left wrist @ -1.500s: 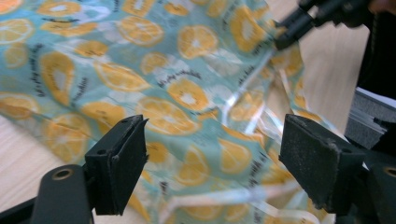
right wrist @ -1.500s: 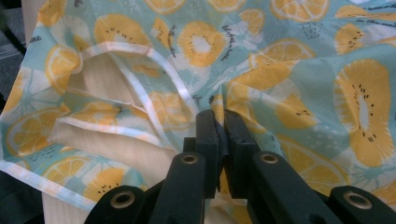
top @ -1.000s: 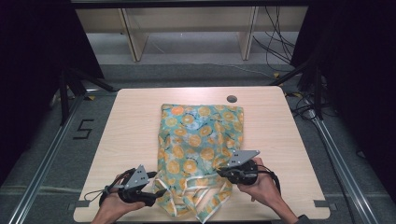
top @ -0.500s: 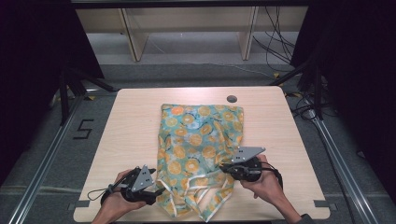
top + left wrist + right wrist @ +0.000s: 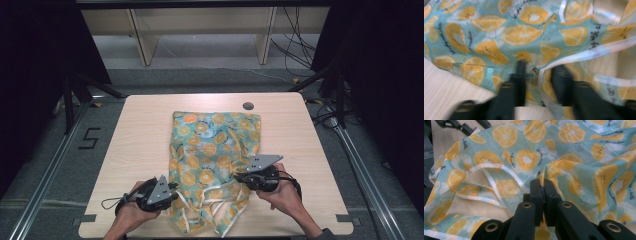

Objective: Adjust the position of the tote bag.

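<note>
A turquoise garment point(image 5: 215, 150) printed with orange slices lies flat on the wooden table point(image 5: 140, 130), its white-trimmed hem toward the near edge. My left gripper point(image 5: 175, 189) sits at the garment's near left edge. In the left gripper view its jaws point(image 5: 539, 66) are blurred and have just been closing, with a fold of the fabric point(image 5: 524, 35) and white trim between them and a gap still showing. My right gripper point(image 5: 239, 176) lies at the near right side. In the right gripper view it point(image 5: 543, 181) is shut on a raised pinch of the fabric point(image 5: 579, 150).
A round cable hole point(image 5: 248, 106) sits in the table just beyond the garment's far right corner. Bare wood runs along both sides of the garment. Metal rails and cables flank the table on the floor. The left gripper point(image 5: 461, 126) shows far off in the right gripper view.
The left gripper has edged a little to the right onto the garment's hem. The right gripper has kept its pinch of fabric and barely shifted.
</note>
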Motion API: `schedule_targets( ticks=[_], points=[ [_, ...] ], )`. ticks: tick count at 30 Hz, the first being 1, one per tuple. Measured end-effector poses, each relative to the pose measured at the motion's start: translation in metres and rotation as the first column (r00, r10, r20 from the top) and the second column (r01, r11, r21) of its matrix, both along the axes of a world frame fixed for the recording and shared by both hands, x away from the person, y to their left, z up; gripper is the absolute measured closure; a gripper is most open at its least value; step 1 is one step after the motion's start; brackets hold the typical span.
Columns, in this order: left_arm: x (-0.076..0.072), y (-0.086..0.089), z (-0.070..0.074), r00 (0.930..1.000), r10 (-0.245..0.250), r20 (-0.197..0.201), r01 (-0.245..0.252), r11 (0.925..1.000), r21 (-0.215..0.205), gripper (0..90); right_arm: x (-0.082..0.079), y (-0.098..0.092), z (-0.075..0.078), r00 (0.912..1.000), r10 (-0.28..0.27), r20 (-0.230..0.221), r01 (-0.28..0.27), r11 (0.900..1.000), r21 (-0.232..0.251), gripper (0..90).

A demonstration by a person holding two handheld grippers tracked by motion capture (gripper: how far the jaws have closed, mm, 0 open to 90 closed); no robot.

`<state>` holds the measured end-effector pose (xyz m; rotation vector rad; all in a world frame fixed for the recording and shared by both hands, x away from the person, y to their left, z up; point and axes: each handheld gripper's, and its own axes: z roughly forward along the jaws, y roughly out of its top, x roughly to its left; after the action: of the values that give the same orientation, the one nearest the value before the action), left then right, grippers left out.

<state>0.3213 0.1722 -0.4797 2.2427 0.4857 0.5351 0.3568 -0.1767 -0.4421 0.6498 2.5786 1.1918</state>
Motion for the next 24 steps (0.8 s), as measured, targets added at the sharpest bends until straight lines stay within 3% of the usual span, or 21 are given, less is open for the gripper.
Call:
schedule_targets(
  ticks=[3, 4, 5, 6, 8, 9, 11, 12, 13, 14, 15, 17, 18, 19, 20, 21, 23, 24],
  points=[
    [0.009, 0.006, 0.019, 0.9993, 0.024, 0.028, -0.021, 0.992, -0.124, 87.3, 0.005, -0.002, 0.007, 0.9997, 0.016, 0.02, -0.016, 1.0, 0.01, 88.6],
    [0.013, 0.008, 0.025, 0.999, 0.023, 0.038, -0.017, 0.989, -0.147, 88.1, 0.006, -0.003, 0.01, 0.9996, 0.007, 0.026, -0.007, 1.0, 0.021, 88.6],
    [0.02, 0.01, 0.033, 0.9986, 0.046, 0.025, -0.04, 0.9752, -0.218, 88.5, 0.007, -0.003, 0.013, 0.9992, 0.003, 0.041, -0.004, 1.0, 0.028, 88.7],
    [0.025, 0.012, 0.038, 0.9981, 0.061, 0.014, -0.055, 0.9674, -0.247, 88.7, 0.01, -0.005, 0.019, 0.9986, -0.006, 0.052, 0.004, 0.999, 0.038, 88.8],
    [0.039, 0.017, 0.05, 0.9956, 0.093, -0.008, -0.091, 0.9447, -0.315, 88.9, 0.014, -0.007, 0.03, 0.9976, -0.02, 0.066, 0.016, 0.998, 0.057, 88.9],
    [0.048, 0.021, 0.055, 0.9945, 0.104, -0.014, -0.103, 0.9381, -0.331, 88.9, 0.017, -0.008, 0.035, 0.9955, -0.041, 0.086, 0.034, 0.996, 0.078, 89.1],
    [0.066, 0.026, 0.06, 0.9845, 0.167, -0.052, -0.174, 0.9045, -0.389, 88.9, 0.026, -0.011, 0.045, 0.9926, -0.065, 0.102, 0.056, 0.994, 0.092, 89.3],
    [0.075, 0.028, 0.061, 0.978, 0.198, -0.066, -0.207, 0.8913, -0.403, 89.0, 0.032, -0.01, 0.049, 0.9899, -0.096, 0.105, 0.083, 0.99, 0.116, 89.5],
    [0.083, 0.03, 0.061, 0.975, 0.209, -0.076, -0.222, 0.8843, -0.411, 88.9, 0.042, -0.01, 0.052, 0.986, -0.105, 0.129, 0.088, 0.988, 0.129, 89.6],
    [0.095, 0.033, 0.059, 0.9669, 0.238, -0.092, -0.254, 0.8698, -0.423, 88.9, 0.047, -0.01, 0.055, 0.9854, -0.125, 0.116, 0.109, 0.985, 0.133, 89.7],
    [0.105, 0.034, 0.057, 0.9609, 0.257, -0.103, -0.276, 0.8614, -0.426, 88.9, 0.06, -0.009, 0.058, 0.9803, -0.153, 0.125, 0.135, 0.98, 0.144, 89.8],
    [0.126, 0.036, 0.047, 0.9428, 0.308, -0.129, -0.333, 0.8482, -0.412, 89.0, 0.083, -0.007, 0.06, 0.9694, -0.202, 0.14, 0.185, 0.974, 0.128, 89.9],
    [0.131, 0.036, 0.045, 0.9375, 0.321, -0.134, -0.347, 0.8431, -0.41, 88.9, 0.098, -0.006, 0.059, 0.9648, -0.228, 0.131, 0.214, 0.97, 0.116, 90.0],
    [0.139, 0.037, 0.038, 0.9287, 0.336, -0.156, -0.371, 0.8295, -0.418, 88.9, 0.103, -0.005, 0.059, 0.9624, -0.243, 0.121, 0.231, 0.967, 0.106, 90.0],
    [0.15, 0.037, 0.03, 0.9255, 0.346, -0.154, -0.378, 0.823, -0.424, 88.9, 0.115, -0.003, 0.055, 0.9559, -0.267, 0.121, 0.257, 0.962, 0.094, 90.0],
    [0.156, 0.036, 0.025, 0.9232, 0.353, -0.152, -0.384, 0.8226, -0.42, 88.9, 0.129, -0.002, 0.05, 0.9506, -0.285, 0.124, 0.278, 0.958, 0.068, 90.0],
    [0.172, 0.033, 0.009, 0.9051, 0.369, -0.212, -0.423, 0.8287, -0.366, 88.6, 0.151, -0.001, 0.039, 0.9444, -0.309, 0.112, 0.307, 0.951, 0.038, 90.0],
    [0.179, 0.031, 0.0, 0.8907, 0.384, -0.243, -0.451, 0.8176, -0.359, 88.2, 0.16, 0.0, 0.031, 0.9394, -0.331, 0.088, 0.33, 0.943, 0.025, 89.9]
  ],
)
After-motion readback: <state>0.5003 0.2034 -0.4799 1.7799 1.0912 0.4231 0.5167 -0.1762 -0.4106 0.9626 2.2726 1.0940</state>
